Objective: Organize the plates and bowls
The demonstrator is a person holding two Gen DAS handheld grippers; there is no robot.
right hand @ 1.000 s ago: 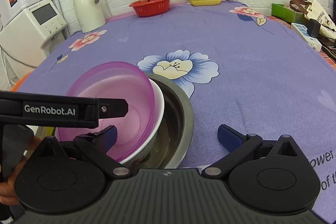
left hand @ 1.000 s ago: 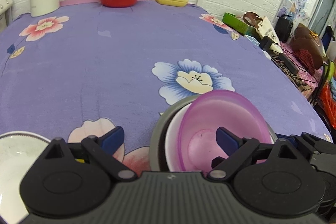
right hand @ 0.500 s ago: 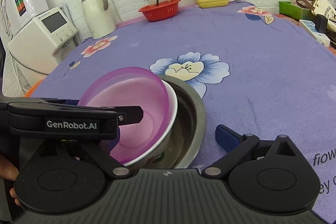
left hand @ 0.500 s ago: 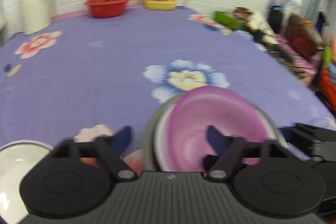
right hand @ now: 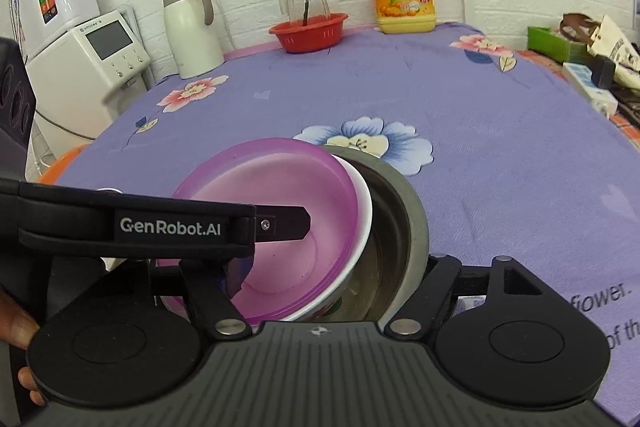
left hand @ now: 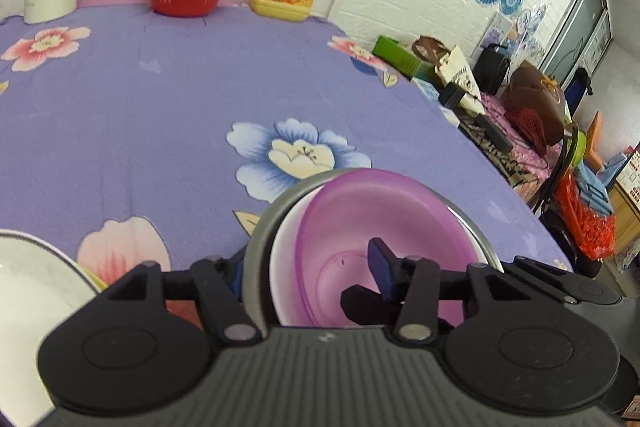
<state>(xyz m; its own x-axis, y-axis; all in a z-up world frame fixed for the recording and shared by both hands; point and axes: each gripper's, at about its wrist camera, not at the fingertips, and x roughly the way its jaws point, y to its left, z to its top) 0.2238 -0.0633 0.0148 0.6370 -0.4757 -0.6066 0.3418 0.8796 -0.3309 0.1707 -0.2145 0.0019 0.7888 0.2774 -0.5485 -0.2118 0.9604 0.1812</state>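
- The nested stack is sitting near the front edge of the bench: a purple bowl is tilting inside a white bowl, and both are resting in a steel bowl.
- The left gripper is straddling the stack's near rims, one finger outside the steel wall, the other inside the purple bowl; its jaws are closing with those rims between them, and contact looks likely but is not certain.
- The right gripper is straddling the stack from the other side; how its jaws are set cannot be told, since its right finger is hiding behind the steel bowl.
- The purple bowl is looking thin, light and slick, probably plastic; the white one may be ceramic and chip-prone.
- Pinching across a rim is looking like the best hold, squarely, since the tilted bowls could be sliding against each other.
- A white plate is lying at the left.
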